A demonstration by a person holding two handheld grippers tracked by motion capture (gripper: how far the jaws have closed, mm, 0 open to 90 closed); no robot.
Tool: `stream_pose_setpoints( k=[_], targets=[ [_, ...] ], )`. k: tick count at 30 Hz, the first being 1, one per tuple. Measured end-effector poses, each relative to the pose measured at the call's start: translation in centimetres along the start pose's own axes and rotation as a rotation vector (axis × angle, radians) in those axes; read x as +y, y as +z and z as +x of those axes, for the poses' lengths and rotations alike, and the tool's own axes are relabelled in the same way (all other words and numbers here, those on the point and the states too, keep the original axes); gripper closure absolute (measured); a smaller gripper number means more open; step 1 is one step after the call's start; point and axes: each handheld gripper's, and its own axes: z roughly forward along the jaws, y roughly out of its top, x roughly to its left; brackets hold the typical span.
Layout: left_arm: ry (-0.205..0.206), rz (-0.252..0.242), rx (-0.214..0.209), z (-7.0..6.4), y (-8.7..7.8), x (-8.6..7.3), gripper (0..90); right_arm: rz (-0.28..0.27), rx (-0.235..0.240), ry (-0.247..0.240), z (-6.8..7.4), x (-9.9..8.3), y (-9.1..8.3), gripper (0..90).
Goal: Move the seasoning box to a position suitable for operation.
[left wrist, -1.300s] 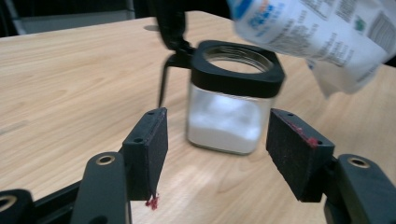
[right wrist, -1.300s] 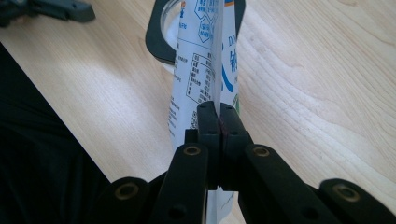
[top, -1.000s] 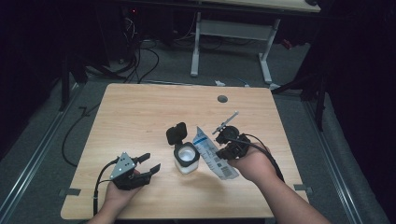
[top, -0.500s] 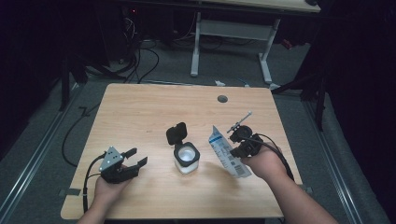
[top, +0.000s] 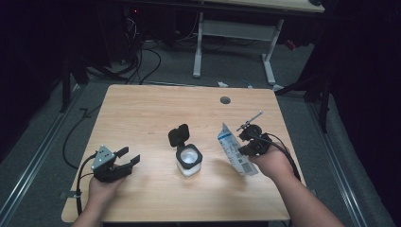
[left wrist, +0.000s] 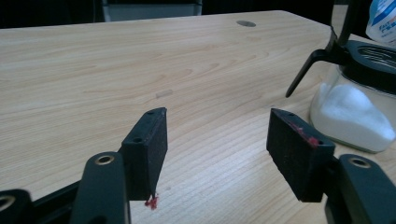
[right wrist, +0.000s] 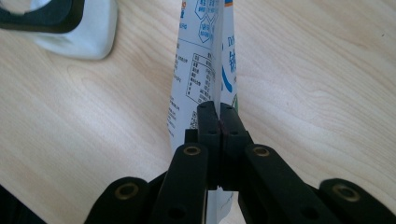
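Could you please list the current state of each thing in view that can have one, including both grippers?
Left gripper: open, holding nothing, low over the table.
Right gripper: shut on the packet.
Packet: pinched at its edge, held beside the jar and apart from it.
Jar: upright, lid flipped open, white powder inside.
Jar lid: hinged back, standing up behind the opening.

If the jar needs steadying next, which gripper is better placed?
Probably the left gripper: its jaws are open and empty, with the jar close ahead. The right gripper is shut on the packet.
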Motion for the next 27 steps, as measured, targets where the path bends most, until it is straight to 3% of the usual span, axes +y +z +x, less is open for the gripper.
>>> stream_pose_setpoints(
  k=[9,18,27],
  targets=[
    [-0.016,-0.003,0.013,0.6,-0.3,-0.1,38.2,-0.076,0.001,-0.008,-0.4,-0.4,0.6,89.8],
    [-0.023,-0.001,0.012,0.8,-0.3,-0.3,38.3,-0.199,-0.006,0.028,-0.9,-1.3,0.5,89.9],
    [-0.031,-0.004,0.017,1.1,-0.4,-0.3,38.3,-0.288,0.004,0.055,-1.2,-2.0,0.8,89.9]
  ],
)
